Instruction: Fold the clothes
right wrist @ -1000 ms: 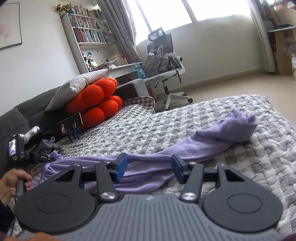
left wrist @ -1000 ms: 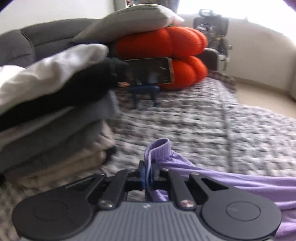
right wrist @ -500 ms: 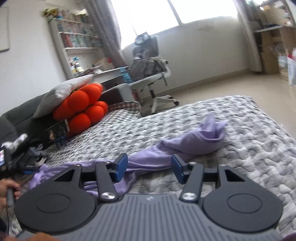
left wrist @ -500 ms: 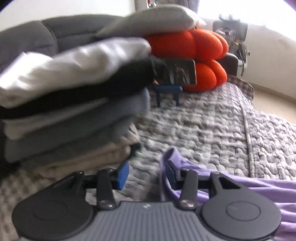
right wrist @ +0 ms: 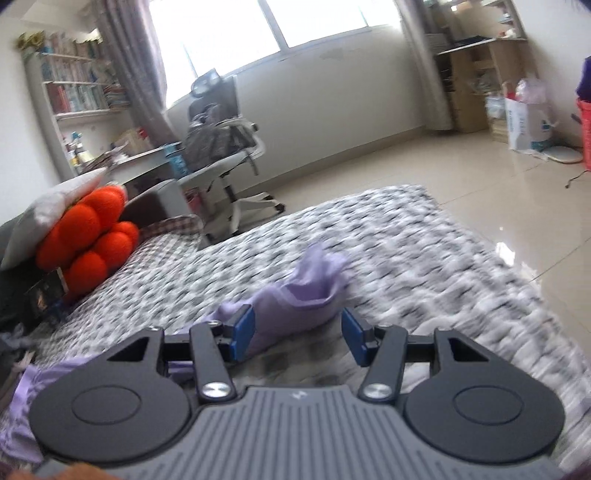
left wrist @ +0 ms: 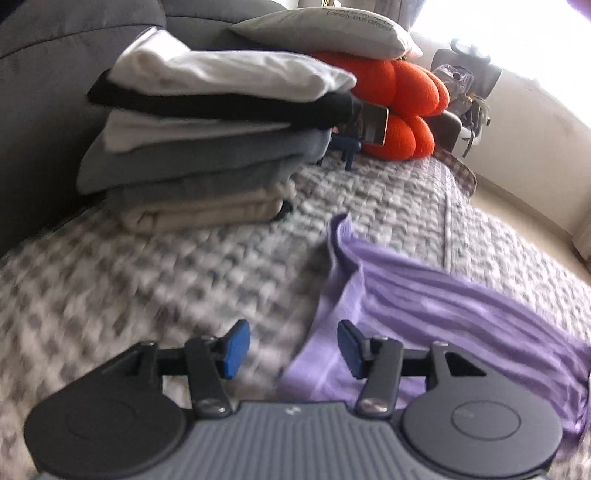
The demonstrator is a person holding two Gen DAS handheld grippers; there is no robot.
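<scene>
Now both your left tongs and right tongs stand open, holding nothing, over the purple garment stretched unfolded on the bed, so you next need a firm grip on its bunched end.

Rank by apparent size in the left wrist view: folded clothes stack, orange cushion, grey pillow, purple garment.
1. Folded clothes stack and purple garment: too alike to separate, and nearness enlarges the garment.
2. Grey pillow and orange cushion: alike.

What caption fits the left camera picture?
Open left hand-held gripper beside purple garment, folded stack behind.
</scene>
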